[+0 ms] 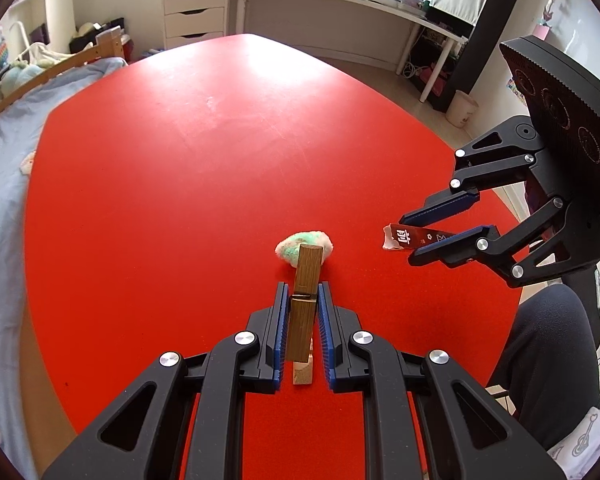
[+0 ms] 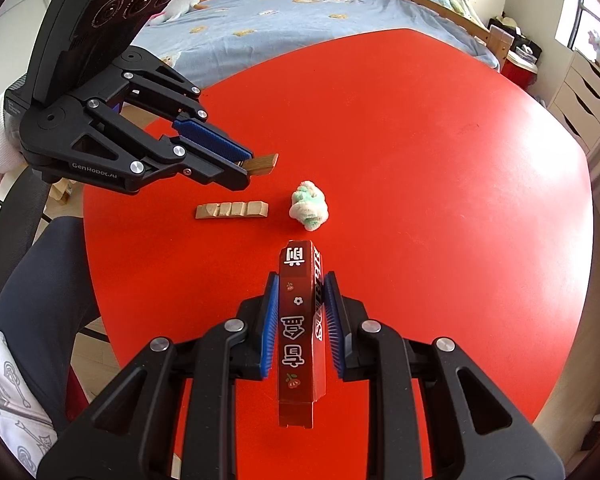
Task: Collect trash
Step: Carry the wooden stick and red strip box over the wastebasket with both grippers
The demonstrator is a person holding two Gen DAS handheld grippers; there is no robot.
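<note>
Trash on the red tabletop point(image 2: 420, 140) is half gathered: the right claw point(image 2: 302, 312) grips a red carton point(image 2: 300, 336) above the near edge, and the left claw point(image 1: 303, 320) pinches a wooden clothespin half point(image 1: 306, 304). A second wooden strip point(image 2: 232, 210) and a green-white wad point(image 2: 310, 206) lie mid-tabletop, near the person's side. Best to hold both grips firm and carry each piece level, since the loose bits sit just beside the claws.

Desk point(image 1: 180, 160): smooth red, faintly glossy, scuffed. Peg point(image 1: 305, 300): bare matt wood. Box point(image 2: 300, 320): glossy printed card. Wad point(image 2: 310, 208): fluffy, soft. Tongs point(image 1: 303, 320): matt black plastic, ribbed blue pads point(image 1: 281, 332).
</note>
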